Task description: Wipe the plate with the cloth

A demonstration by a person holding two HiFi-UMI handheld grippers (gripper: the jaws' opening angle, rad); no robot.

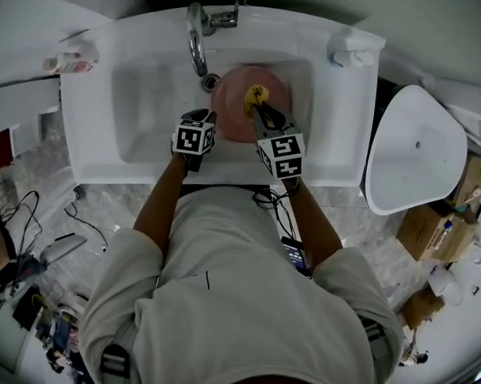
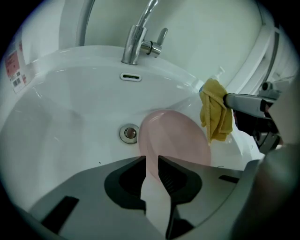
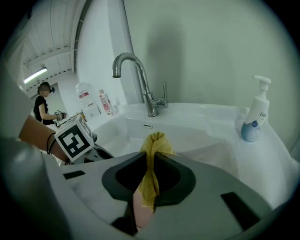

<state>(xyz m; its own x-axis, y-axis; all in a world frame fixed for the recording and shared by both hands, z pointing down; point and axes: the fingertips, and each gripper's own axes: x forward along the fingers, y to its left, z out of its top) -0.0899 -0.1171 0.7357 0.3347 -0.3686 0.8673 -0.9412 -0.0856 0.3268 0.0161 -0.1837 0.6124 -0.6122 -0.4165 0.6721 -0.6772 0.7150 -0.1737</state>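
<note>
Left tool pinches pink plate; right tool clamps yellow cloth over it.

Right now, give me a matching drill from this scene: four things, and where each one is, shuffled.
Things:
1. plate
2. cloth
3. soap bottle
4. faucet

Places:
A. clamped in the right gripper
B. standing on the back-right corner of the sink
C. edge pinched in the left gripper, over the sink
D. rising from the middle of the sink's back edge

Pairs: 1-C, 2-A, 3-B, 4-D
</note>
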